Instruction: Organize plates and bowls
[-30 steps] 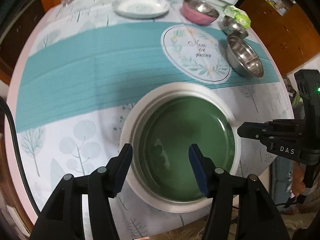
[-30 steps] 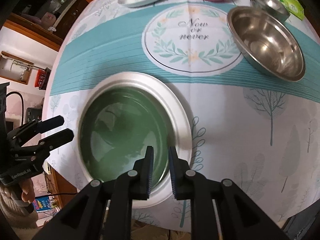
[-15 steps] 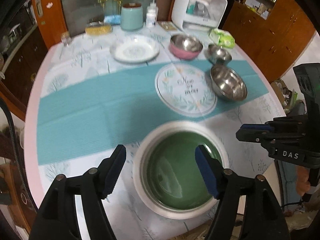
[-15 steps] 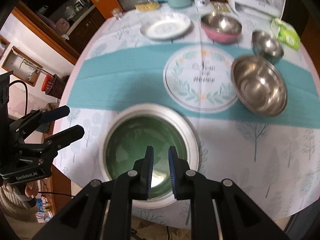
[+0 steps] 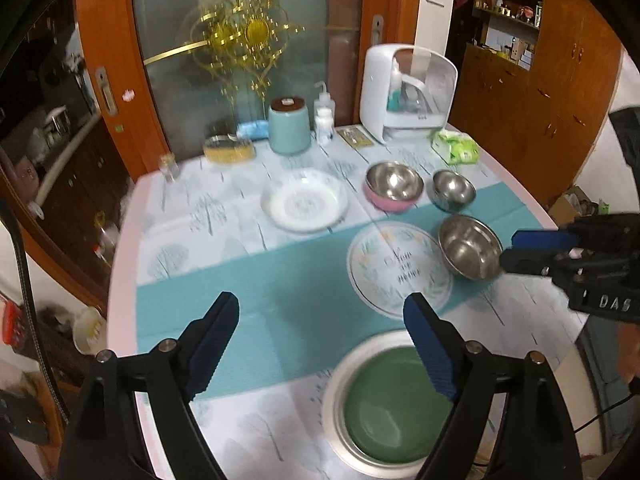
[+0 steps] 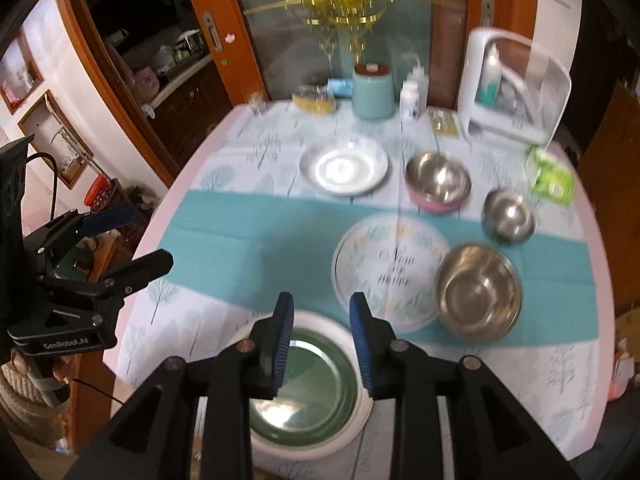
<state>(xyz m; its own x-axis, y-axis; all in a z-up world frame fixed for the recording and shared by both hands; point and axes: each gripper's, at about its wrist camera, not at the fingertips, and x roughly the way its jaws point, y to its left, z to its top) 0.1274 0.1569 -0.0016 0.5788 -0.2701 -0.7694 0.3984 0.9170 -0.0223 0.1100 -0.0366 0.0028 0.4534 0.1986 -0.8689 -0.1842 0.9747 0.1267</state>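
Observation:
A green plate (image 5: 394,404) lies inside a white plate (image 5: 332,392) at the table's near edge, low in both views (image 6: 316,392). Farther back stand a white patterned plate (image 5: 304,200), a pink bowl (image 5: 394,188), a small steel bowl (image 5: 454,190) and a large steel bowl (image 5: 470,252). My left gripper (image 5: 320,304) hangs above the table, its jaws wide and opening, with nothing between them. My right gripper (image 6: 322,304) hovers over the green plate's far rim, its jaws parted and opening, also empty. Each gripper shows at the side of the other's view.
Along the table's back edge stand a white appliance (image 5: 408,92), a teal canister (image 5: 289,124), two bottles (image 5: 324,114), a yellow dish (image 5: 229,148), a small glass jar (image 5: 168,166) and a green tissue pack (image 5: 456,147). A round printed motif (image 5: 400,268) marks the teal cloth.
Both grippers have risen away from the green plate and tilted up toward the room. The left jaws spread wider. The right jaws went from nearly shut to parted.

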